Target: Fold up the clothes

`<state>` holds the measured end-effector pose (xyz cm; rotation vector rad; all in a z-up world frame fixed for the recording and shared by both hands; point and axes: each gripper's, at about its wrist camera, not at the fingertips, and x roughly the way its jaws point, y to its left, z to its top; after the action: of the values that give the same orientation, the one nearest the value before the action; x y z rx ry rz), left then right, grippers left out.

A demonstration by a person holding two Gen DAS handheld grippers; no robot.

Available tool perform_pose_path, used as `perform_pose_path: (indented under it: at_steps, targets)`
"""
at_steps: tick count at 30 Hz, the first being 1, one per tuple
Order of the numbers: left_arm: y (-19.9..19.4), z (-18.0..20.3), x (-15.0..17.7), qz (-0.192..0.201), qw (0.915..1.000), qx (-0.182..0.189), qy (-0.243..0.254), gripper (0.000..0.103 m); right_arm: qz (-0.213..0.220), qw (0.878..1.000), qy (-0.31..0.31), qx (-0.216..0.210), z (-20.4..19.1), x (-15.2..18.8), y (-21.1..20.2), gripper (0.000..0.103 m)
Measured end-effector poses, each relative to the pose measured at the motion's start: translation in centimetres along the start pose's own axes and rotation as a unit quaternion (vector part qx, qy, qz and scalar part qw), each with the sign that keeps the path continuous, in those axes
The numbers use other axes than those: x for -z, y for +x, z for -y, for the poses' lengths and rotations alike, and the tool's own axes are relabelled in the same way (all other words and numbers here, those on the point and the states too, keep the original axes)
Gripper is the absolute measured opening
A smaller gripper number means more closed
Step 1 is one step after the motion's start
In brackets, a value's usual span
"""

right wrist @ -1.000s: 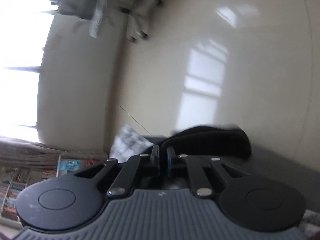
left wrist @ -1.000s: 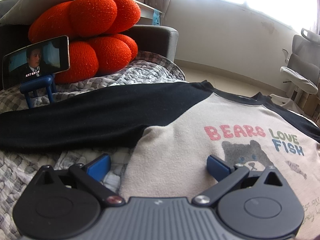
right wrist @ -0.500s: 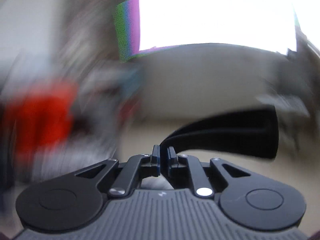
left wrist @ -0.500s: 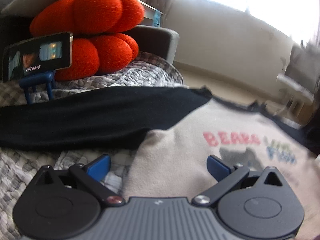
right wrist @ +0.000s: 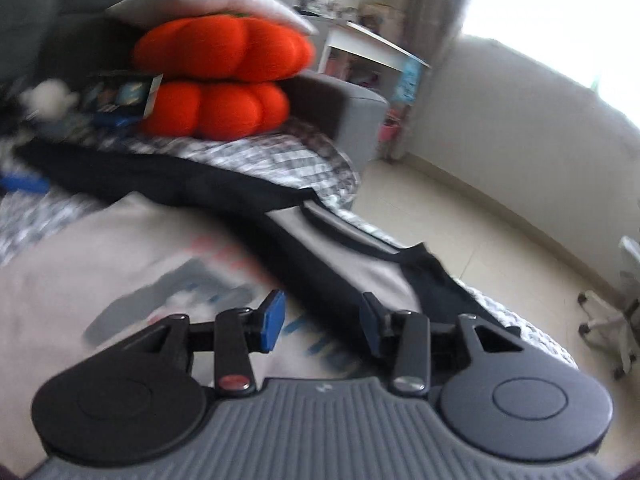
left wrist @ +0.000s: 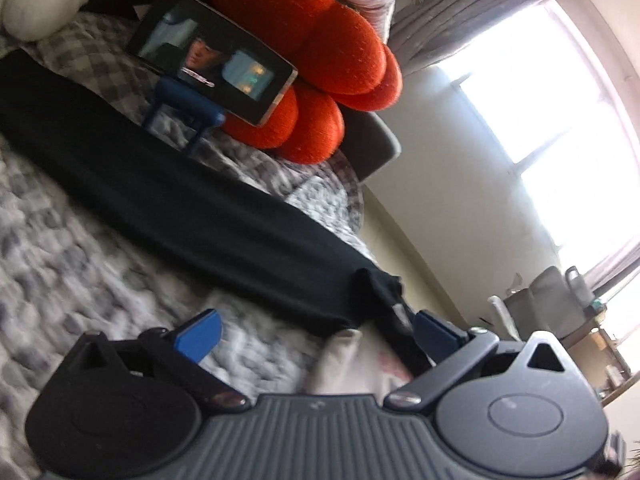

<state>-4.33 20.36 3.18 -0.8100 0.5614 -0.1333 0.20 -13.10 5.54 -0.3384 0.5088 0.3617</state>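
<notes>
Phone sharp — left view only

Each handheld gripper has a dark grey ribbed plastic body flanked by two round black housings with a recessed disc in each. Black linkage arms with silver pivot screws, one of them red-capped on the left side, run forward to the fingers, which carry flat blue pads.

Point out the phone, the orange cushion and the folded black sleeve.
phone (left wrist: 214, 58), left wrist view, screen centre.
orange cushion (right wrist: 224, 46), right wrist view, upper lobe.
black sleeve (right wrist: 312, 276), right wrist view, mid-length across the chest.
</notes>
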Motion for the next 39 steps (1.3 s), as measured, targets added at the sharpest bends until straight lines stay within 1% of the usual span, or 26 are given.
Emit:
perform_pose_path:
  at_steps: [4, 7, 8, 9, 10, 11, 12, 13, 15, 17, 19, 20, 22, 24, 25, 27, 28, 29, 30, 31, 32, 34, 35, 38, 39]
  targets:
    - [0.9, 1.6, 0.5, -0.007, 0.9999, 0.009, 0.01, 0.102, -0.019, 0.999, -0.028, -0.032, -0.1, -0.7, 2.9, 0.045]
    - [2.1, 2.3, 0.5, -0.016, 0.9998, 0.009, 0.011, 0.102, -0.036, 0.995, -0.061, -0.071, -1.6, -0.8, 4.8, 0.045]
    - [2.6, 2.5, 0.4, -0.02, 0.9997, 0.008, 0.011, 0.102, -0.039, 0.993, -0.079, -0.073, -2.2, -0.7, 5.3, 0.044]
    - [3.1, 2.7, 0.3, -0.023, 0.9996, 0.008, 0.012, 0.102, -0.042, 0.993, -0.091, -0.064, -2.7, -0.5, 5.7, 0.044]
    - [3.7, 2.9, 0.1, -0.028, 0.9995, 0.006, 0.015, 0.102, -0.045, 0.992, -0.101, -0.055, -3.1, -0.4, 6.1, 0.038]
    - [4.3, 3.1, -0.1, -0.032, 0.9993, 0.001, 0.02, 0.102, -0.042, 0.994, -0.089, -0.055, -3.1, -0.2, 6.1, 0.02]
    - [4.9, 3.4, -0.3, -0.036, 0.999, -0.005, 0.025, 0.102, -0.037, 0.995, -0.078, -0.054, -3.0, -0.2, 6.1, 0.006]
    - [5.3, 3.6, -0.5, -0.038, 0.9988, -0.009, 0.03, 0.102, -0.026, 0.996, -0.071, -0.049, -3.0, -0.2, 5.5, 0.003]
    - [6.1, 4.1, -0.9, -0.042, 0.9982, -0.016, 0.039, 0.102, -0.004, 0.998, -0.058, -0.039, -3.0, -0.3, 4.3, 0.003]
    - [7.2, 4.9, -1.4, -0.046, 0.9974, -0.014, 0.054, 0.102, 0.012, 0.998, -0.049, -0.045, -3.3, -0.3, 3.1, 0.003]
    - [9.0, 6.1, -1.9, -0.059, 0.9953, -0.021, 0.074, 0.1, 0.007, 0.997, -0.061, -0.038, -3.9, 0.0, 3.1, 0.003]
    - [9.9, 6.7, -2.0, -0.062, 0.9939, -0.03, 0.086, 0.094, -0.001, 0.997, -0.066, -0.036, -4.1, 0.3, 3.4, 0.003]
    - [11.2, 8.0, -1.9, -0.068, 0.9901, -0.041, 0.116, 0.088, -0.009, 0.997, -0.068, -0.035, -4.3, 0.9, 3.8, 0.003]
    - [12.6, 9.2, -1.5, -0.076, 0.9832, -0.055, 0.157, 0.083, -0.006, 0.998, -0.058, -0.032, -4.2, 1.2, 3.9, 0.003]
    - [13.2, 9.6, -1.2, -0.081, 0.979, -0.066, 0.175, 0.079, -0.005, 0.998, -0.049, -0.027, -4.1, 1.3, 4.2, 0.004]
    - [14.7, 10.1, -0.4, -0.094, 0.9709, -0.084, 0.204, 0.069, -0.006, 0.999, -0.032, -0.017, -3.8, 1.6, 4.7, 0.004]
    - [15.4, 10.2, 0.0, -0.101, 0.9669, -0.093, 0.215, 0.059, -0.004, 0.999, -0.031, -0.017, -3.8, 1.7, 4.8, 0.005]
    - [15.8, 10.3, 0.3, -0.103, 0.9639, -0.1, 0.224, 0.053, -0.002, 0.999, -0.031, -0.016, -3.8, 1.8, 4.8, 0.006]
    - [15.8, 10.5, 0.7, -0.097, 0.9611, -0.104, 0.237, 0.051, 0.0, 0.999, -0.03, -0.015, -3.9, 1.8, 4.9, 0.006]
    - [15.6, 10.6, 1.0, -0.092, 0.9584, -0.102, 0.25, 0.037, 0.002, 0.999, -0.029, -0.015, -3.9, 1.9, 4.9, 0.006]
    - [15.6, 10.7, 1.1, -0.089, 0.9554, -0.104, 0.261, 0.019, 0.002, 0.999, -0.029, -0.015, -3.8, 1.9, 5.0, 0.006]
    - [15.5, 10.8, 1.3, -0.081, 0.9504, -0.117, 0.277, 0.007, 0.003, 1.0, -0.027, -0.015, -3.7, 1.9, 5.0, 0.007]
    - [15.3, 10.7, 1.0, -0.079, 0.9518, -0.113, 0.274, 0.004, 0.003, 1.0, -0.027, -0.015, -3.7, 1.9, 5.0, 0.009]
    - [14.4, 10.3, 0.1, -0.064, 0.9611, -0.1, 0.249, 0.004, 0.013, 1.0, -0.016, -0.011, -3.6, 1.8, 4.5, 0.009]
    - [14.0, 10.3, -0.2, -0.058, 0.9629, -0.096, 0.245, 0.004, 0.02, 1.0, -0.008, -0.013, -3.5, 1.8, 4.1, 0.009]
